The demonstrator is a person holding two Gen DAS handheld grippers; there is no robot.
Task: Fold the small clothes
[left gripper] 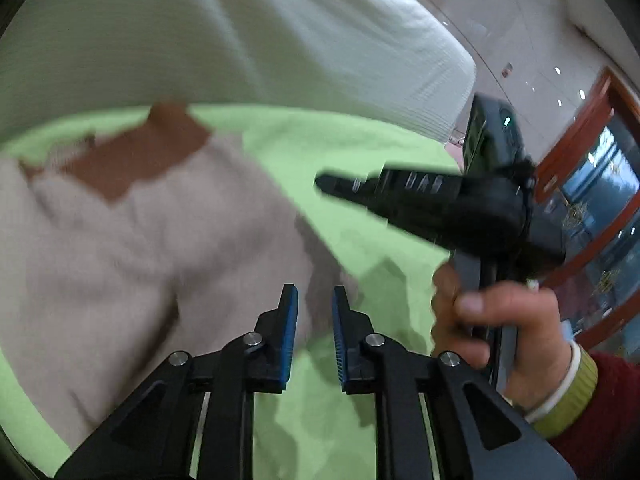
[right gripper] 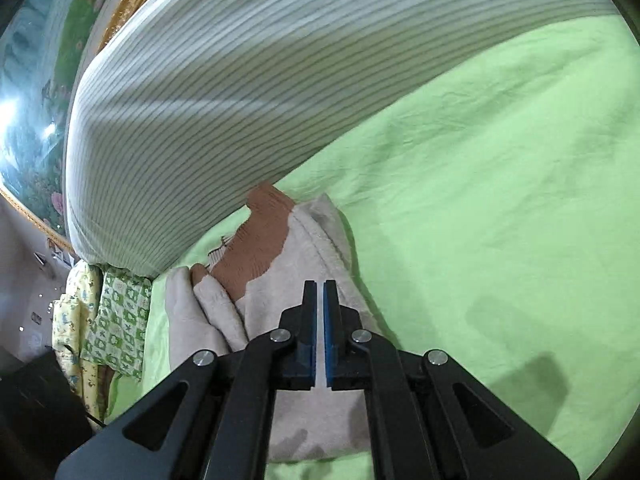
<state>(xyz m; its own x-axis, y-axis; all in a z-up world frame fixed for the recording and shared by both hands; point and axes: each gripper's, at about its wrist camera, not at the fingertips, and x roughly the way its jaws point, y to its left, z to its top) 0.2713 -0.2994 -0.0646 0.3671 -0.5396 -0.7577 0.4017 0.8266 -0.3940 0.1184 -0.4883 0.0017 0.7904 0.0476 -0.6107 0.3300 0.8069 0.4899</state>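
Plainly, left gripper [left gripper: 316, 300] slightly parted and empty, right gripper [right gripper: 319, 292] closed, above beige garment [right gripper: 320, 420]

Beige garment [right gripper: 304, 264] with a brown patch [right gripper: 256, 244] on a lime-green bedsheet [right gripper: 480, 200]. White pillow [right gripper: 240, 80] has thin grey-green stripes; green-and-white patterned cloth [right gripper: 120, 320] beside a yellow printed one [right gripper: 74, 320].

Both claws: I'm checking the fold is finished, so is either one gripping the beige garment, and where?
Nothing is held. The left claw is slightly open and empty; the right claw is shut on nothing above the beige garment.
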